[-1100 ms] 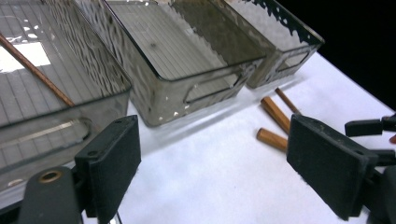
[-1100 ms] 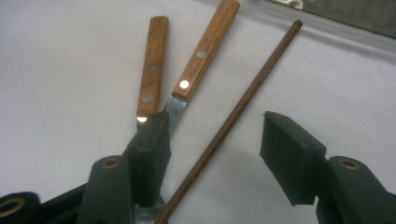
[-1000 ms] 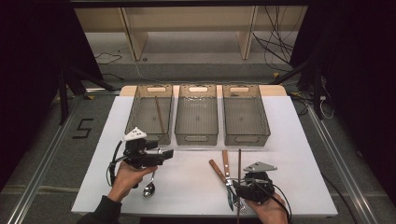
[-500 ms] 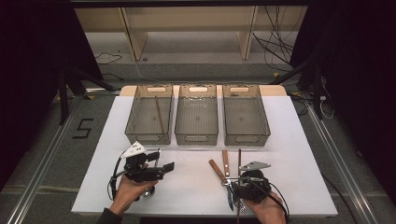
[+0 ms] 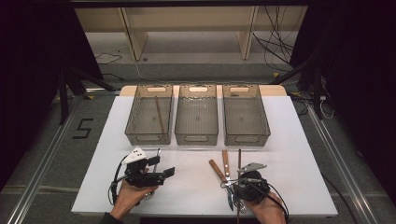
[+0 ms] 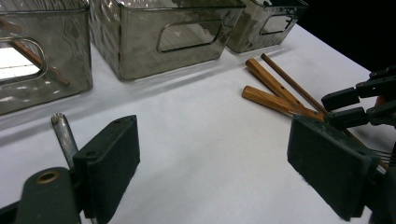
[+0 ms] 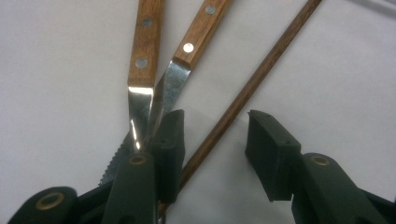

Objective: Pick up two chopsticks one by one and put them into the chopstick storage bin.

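Close view down onto a plain white table surface (image 7: 56, 93). The right gripper (image 7: 215, 154) has its two black jaws parted around a thin dark brown wooden stick (image 7: 247, 93) lying diagonally. Beside the left jaw lie two knives with riveted light wooden handles (image 7: 144, 42) and shiny steel blades (image 7: 140, 112), one blade serrated.

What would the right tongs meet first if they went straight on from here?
Likely the brown stick: it already lies between the open right tongs, close by one jaw. The two wooden-handled knives lie just outside that jaw, though height above the table is unclear.
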A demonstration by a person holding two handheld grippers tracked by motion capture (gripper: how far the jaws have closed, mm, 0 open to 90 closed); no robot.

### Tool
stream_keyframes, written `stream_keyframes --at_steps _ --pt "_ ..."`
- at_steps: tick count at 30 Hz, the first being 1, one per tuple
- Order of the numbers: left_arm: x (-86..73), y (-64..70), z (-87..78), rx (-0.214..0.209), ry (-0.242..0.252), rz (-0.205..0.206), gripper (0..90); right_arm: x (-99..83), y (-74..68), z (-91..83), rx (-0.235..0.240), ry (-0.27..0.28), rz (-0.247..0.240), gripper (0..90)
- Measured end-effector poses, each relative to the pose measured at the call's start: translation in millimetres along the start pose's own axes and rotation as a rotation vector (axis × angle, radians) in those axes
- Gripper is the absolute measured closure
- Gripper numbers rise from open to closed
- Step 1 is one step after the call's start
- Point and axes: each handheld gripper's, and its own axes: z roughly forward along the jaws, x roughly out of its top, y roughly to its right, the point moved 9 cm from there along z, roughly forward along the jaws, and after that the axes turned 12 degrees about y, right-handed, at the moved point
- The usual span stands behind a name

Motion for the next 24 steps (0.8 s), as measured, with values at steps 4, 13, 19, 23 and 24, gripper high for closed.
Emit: stream_keyframes --at_steps 4,13,19,23,24 --pt "-2.3 1.0 0.1 -0.002 -0.006 -0.001 16.8 0.0 -0.6 0.1 0.004 -0.004 -0.008 59.3" --pt "-4.3 1.5 -0.6 -0.002 -0.005 -0.004 16.9 1.9 -3.2 -0.2 0.009 -0.044 -0.064 70.1" --pt "-5.4 2.3 -0.8 -0.005 -0.010 0.002 16.9 2.7 -2.2 -0.8 0.006 -0.066 -0.076 71.5" --pt "-5.5 2.8 -0.2 -0.005 -0.009 0.001 17.0 2.7 -1.1 -1.2 -0.007 -0.079 -0.070 71.9" --pt "-5.4 3.1 -0.2 -0.005 -0.009 0.003 17.0 2.5 -1.3 -1.1 -0.011 -0.080 -0.068 71.6"
